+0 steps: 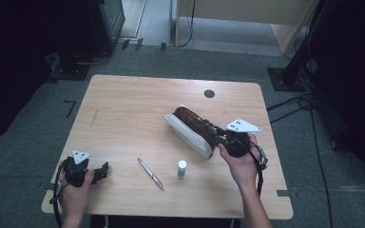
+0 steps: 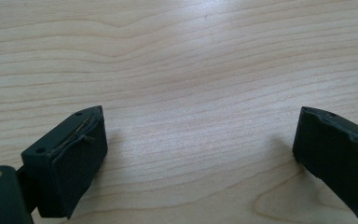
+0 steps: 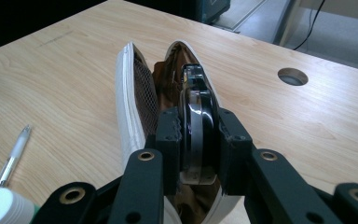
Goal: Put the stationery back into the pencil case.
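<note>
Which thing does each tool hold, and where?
The right tool clamps a black roll by its flat sides, inside the open white case. The left tool holds nothing.

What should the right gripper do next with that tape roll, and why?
Probably ease the tape roll down into the open pencil case before letting go. The right gripper is shut on the roll, which stands on edge in the case's opening between its white sides. The left gripper is open over bare table, so it could steady the case.
</note>
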`<move>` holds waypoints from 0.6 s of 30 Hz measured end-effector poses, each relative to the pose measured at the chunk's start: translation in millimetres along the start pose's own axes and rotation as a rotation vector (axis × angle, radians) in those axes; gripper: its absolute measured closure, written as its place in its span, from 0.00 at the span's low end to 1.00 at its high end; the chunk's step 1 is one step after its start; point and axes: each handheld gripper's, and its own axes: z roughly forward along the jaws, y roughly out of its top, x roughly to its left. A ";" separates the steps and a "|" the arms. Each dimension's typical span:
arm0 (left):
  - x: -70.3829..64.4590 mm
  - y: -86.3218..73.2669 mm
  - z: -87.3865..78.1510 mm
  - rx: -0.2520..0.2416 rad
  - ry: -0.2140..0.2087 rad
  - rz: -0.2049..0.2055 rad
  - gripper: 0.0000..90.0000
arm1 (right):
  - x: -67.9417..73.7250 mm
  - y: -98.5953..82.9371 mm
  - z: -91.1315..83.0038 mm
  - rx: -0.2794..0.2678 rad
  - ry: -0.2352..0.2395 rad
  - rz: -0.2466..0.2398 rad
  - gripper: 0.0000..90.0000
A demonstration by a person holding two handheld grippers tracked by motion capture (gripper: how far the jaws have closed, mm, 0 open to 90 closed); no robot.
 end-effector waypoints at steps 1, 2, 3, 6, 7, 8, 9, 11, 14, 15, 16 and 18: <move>0.0 0.0 0.0 0.000 0.000 0.000 0.04 | -0.9 1.0 2.2 0.004 0.010 0.001 0.82; 0.0 0.0 0.0 0.000 0.000 0.000 0.04 | -1.5 1.9 4.1 0.009 0.018 0.006 0.82; 0.0 0.0 0.0 0.000 0.000 0.000 0.04 | -2.3 2.6 6.1 0.013 0.026 0.006 0.82; -0.1 0.0 0.1 -0.001 0.000 -0.001 0.04 | -3.2 4.3 11.5 0.029 0.046 0.004 0.82; 0.1 0.0 -0.1 0.001 0.000 0.001 0.04 | -3.3 4.9 14.3 0.039 0.054 0.004 0.82; 0.1 0.0 0.0 0.001 0.000 0.001 0.04 | -3.3 4.9 14.3 0.039 0.054 0.004 0.82; 0.1 0.0 -0.1 0.001 0.000 0.001 0.04 | -3.6 4.9 16.1 0.045 0.057 0.002 0.82; 0.1 0.0 -0.1 0.001 0.000 0.002 0.04 | -4.4 4.4 19.6 0.058 0.063 0.001 0.82; 0.1 0.0 0.0 0.001 0.000 0.001 0.04 | -6.2 3.4 22.3 0.070 0.065 0.005 0.82; 0.1 0.0 0.0 0.001 0.000 0.001 0.04 | -7.0 3.0 22.8 0.072 0.068 0.001 0.82; 0.1 0.0 0.0 0.001 0.000 0.001 0.04 | -7.4 2.7 23.1 0.076 0.070 0.001 0.82; 0.1 0.0 0.0 0.001 0.000 0.001 0.04 | -7.9 2.4 23.0 0.080 0.071 0.000 0.82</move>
